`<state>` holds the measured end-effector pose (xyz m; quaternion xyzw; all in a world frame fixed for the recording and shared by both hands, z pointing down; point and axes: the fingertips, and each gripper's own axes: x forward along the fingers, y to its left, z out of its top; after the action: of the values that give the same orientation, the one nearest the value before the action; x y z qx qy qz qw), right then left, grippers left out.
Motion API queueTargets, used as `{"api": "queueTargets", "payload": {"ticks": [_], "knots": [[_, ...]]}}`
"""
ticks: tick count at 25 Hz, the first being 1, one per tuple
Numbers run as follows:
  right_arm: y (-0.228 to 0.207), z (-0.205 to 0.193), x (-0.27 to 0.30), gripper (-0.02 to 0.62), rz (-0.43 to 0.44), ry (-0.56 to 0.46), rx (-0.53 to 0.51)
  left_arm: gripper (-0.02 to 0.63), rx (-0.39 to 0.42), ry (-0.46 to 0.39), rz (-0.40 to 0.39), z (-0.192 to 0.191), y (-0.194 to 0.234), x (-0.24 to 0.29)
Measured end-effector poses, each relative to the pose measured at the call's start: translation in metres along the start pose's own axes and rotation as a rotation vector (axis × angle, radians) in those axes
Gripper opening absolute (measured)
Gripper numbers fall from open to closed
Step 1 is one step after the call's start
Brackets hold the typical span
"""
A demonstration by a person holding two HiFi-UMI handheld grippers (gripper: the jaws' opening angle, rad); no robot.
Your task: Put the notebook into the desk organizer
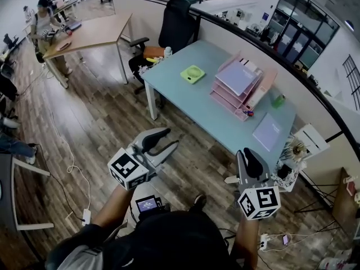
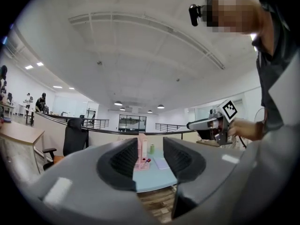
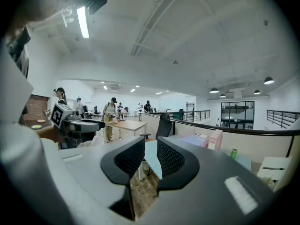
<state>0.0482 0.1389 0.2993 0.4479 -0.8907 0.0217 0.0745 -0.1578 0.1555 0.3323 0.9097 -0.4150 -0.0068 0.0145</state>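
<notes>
A pale lavender notebook [image 1: 267, 131] lies flat near the right end of the light blue table [image 1: 191, 97]. The pink tiered desk organizer [image 1: 239, 86] stands to its left, against the wall side. Both grippers hover over the floor in front of the table, away from the notebook. My left gripper [image 1: 171, 138] is open with nothing between its jaws. My right gripper [image 1: 247, 151] is open by a narrow gap and holds nothing. In the left gripper view the organizer [image 2: 142, 156] and the notebook [image 2: 161, 162] show far off between the jaws. In the right gripper view the organizer [image 3: 208, 139] shows to the right.
A green square pad [image 1: 192, 73] and a green bottle [image 1: 278, 100] are on the table. A black office chair [image 1: 169, 32] stands at its far end. A white stool with clutter [image 1: 295, 151] sits right of the table, with cables on the wooden floor. People work at a distant wooden desk [image 1: 93, 32].
</notes>
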Motion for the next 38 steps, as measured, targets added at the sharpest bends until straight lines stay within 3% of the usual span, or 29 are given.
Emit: {"api": "queueTargets", "payload": {"ticks": [21,25,32,38], "knots": [[-0.119,0.001,0.059,0.061,0.2,-0.047,0.028,0.181,0.046,0.077,0.207,0.002,-0.008,0.088],[-0.141,-0.004,0.065,0.061,0.231,-0.048,0.033,0.181,0.026,0.094,0.238,0.005,-0.016,0.111],[-0.174,-0.006,0.068,0.061,0.254,-0.065,0.05,0.181,0.055,0.114,0.235,0.005,-0.02,0.152],[-0.203,-0.007,0.066,0.061,0.224,-0.081,0.06,0.181,0.031,0.134,0.22,0.011,-0.023,0.183]]}}
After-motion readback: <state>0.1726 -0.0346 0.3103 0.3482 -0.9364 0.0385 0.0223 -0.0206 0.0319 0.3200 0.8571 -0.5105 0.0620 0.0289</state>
